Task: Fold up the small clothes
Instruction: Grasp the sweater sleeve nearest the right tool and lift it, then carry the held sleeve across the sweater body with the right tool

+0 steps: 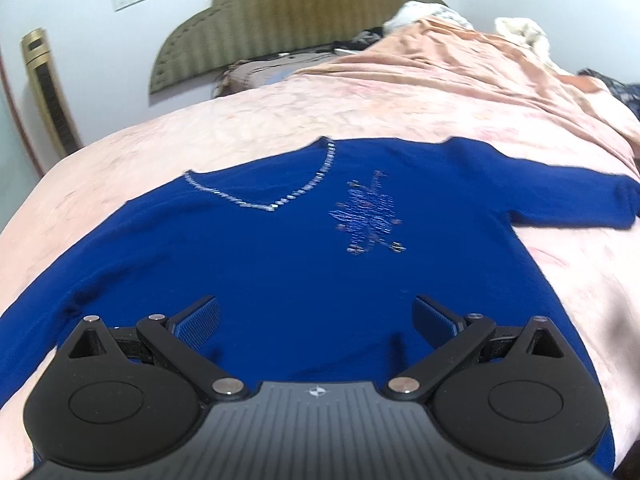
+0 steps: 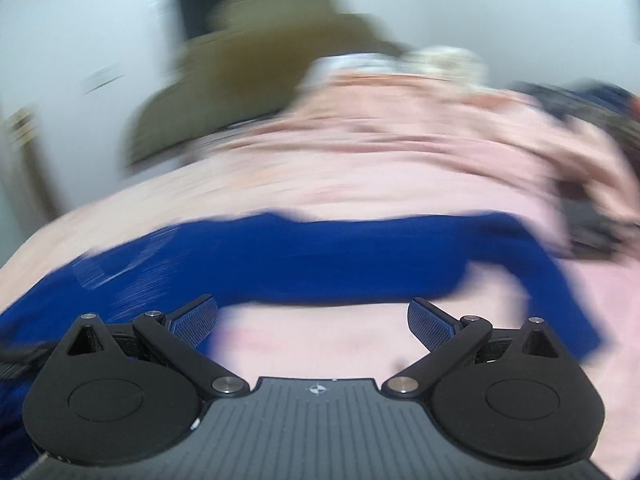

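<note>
A blue sweater (image 1: pixel 280 248) lies spread flat across the middle of the frame on a pink bed (image 1: pixel 400 100). The left tool (image 1: pixel 316 316) hangs wide open above its lower body, gripping nothing. The right tool (image 2: pixel 312 316), equally wide and empty, sits over bare bedding just below one sleeve (image 2: pixel 400 256) in a blurred view.

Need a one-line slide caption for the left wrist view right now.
Open left tongs hover over a blue V-neck sweater spread flat on a pink bedspread.

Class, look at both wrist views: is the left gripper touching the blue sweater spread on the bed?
Cannot tell. In the left wrist view the open left gripper sits over the blue sweater, nothing between its fingers, but whether the fingertips rest on the fabric is unclear. The right wrist view is blurred.
</note>
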`<state>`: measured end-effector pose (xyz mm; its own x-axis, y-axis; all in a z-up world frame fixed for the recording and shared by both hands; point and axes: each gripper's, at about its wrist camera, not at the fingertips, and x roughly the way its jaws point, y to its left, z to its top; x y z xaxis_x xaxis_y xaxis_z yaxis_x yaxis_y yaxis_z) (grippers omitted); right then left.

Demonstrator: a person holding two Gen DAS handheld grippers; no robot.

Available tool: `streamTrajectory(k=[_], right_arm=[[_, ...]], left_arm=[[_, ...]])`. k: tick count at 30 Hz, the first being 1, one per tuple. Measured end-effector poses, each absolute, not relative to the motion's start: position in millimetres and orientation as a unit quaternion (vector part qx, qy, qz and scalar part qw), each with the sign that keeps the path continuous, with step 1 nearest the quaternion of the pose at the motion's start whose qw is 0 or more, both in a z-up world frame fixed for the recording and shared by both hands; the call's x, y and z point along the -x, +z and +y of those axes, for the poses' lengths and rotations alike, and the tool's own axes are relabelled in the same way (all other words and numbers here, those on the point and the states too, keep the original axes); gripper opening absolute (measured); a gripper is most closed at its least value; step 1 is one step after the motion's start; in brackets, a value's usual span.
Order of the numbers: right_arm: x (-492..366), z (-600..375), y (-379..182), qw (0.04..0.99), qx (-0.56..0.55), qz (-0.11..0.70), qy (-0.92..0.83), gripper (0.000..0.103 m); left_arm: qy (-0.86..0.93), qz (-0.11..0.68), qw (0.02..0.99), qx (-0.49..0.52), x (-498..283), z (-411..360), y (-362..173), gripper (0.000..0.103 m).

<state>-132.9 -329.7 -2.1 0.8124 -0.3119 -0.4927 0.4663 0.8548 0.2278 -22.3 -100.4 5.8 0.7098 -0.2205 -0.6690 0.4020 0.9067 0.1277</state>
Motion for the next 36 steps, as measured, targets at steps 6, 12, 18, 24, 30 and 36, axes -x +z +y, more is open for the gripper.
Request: streamTrajectory(k=[6,12,18,24,30,36], right_arm=[[195.3,-412.3,-16.6,0.885,-0.213,0.206,-0.359,0.085],[194.2,-430.1,-49.2,0.874,-0.217,0.245,-0.359,0.061],[186.7,-419.1,-43.7,0.89,-0.163,0.259,-0.337,0.005],[167.4,-416.1,15.0,0.914,-0.075,0.216,-0.335,0.005],[133.1,-422.0,95.6,0.854,0.17,0.139,-0.472,0.005],[109.1,-430.3,125.5,0.935,0.021,0.145,-0.323,0.005]], left_arm=[[-0.178,0.341,0.909,-0.16,24.9,-117.7,-0.3,0.103],[-0.179,0.34,0.905,-0.18,27.6,-123.9,-2.8,0.103],[-0.163,0.339,0.909,-0.18,23.4,-114.7,-1.2,0.103],[-0.147,0.339,0.914,-0.17,15.9,-100.2,4.6,0.103],[-0.126,0.337,0.919,-0.159,10.4,-84.1,7.8,0.103],[-0.106,0.348,0.919,-0.152,1.0,-73.3,5.1,0.103]])
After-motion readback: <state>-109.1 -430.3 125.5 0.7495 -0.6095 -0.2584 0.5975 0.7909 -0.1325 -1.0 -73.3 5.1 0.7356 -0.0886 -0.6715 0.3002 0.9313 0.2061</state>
